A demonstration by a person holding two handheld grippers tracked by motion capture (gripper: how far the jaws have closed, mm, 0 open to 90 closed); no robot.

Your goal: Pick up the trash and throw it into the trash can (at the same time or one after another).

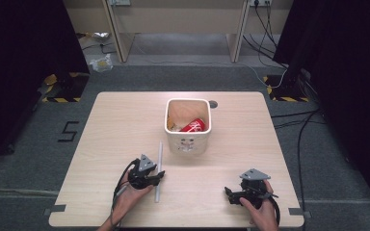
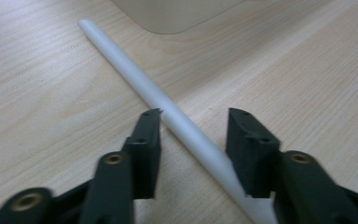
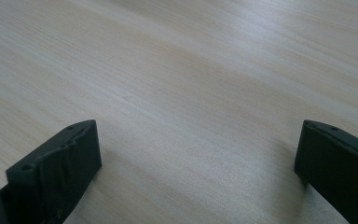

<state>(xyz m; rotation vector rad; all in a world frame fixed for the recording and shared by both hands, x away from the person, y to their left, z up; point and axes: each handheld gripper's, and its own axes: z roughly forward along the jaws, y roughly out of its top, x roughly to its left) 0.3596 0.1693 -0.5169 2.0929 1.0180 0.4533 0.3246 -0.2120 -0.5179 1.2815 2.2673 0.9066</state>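
A long white tube (image 1: 159,168) lies on the wooden table (image 1: 120,120), running from just in front of the bin toward the near edge. My left gripper (image 1: 160,177) straddles the tube about midway along it. In the left gripper view the tube (image 2: 140,86) runs diagonally between the jaws of the left gripper (image 2: 193,116); the left jaw's tip is right at the tube's side and the right jaw stands apart from it, so there is no grip. My right gripper (image 1: 228,194) rests near the table's front right, and in its own view the right gripper (image 3: 198,135) is wide open over bare wood.
A white square bin (image 1: 188,142) stands at the table's centre, holding a red can (image 1: 194,126) and some other scraps. Its rounded corner (image 2: 172,16) sits just beyond the tube's far end. A small round hole (image 1: 213,103) in the tabletop lies behind the bin.
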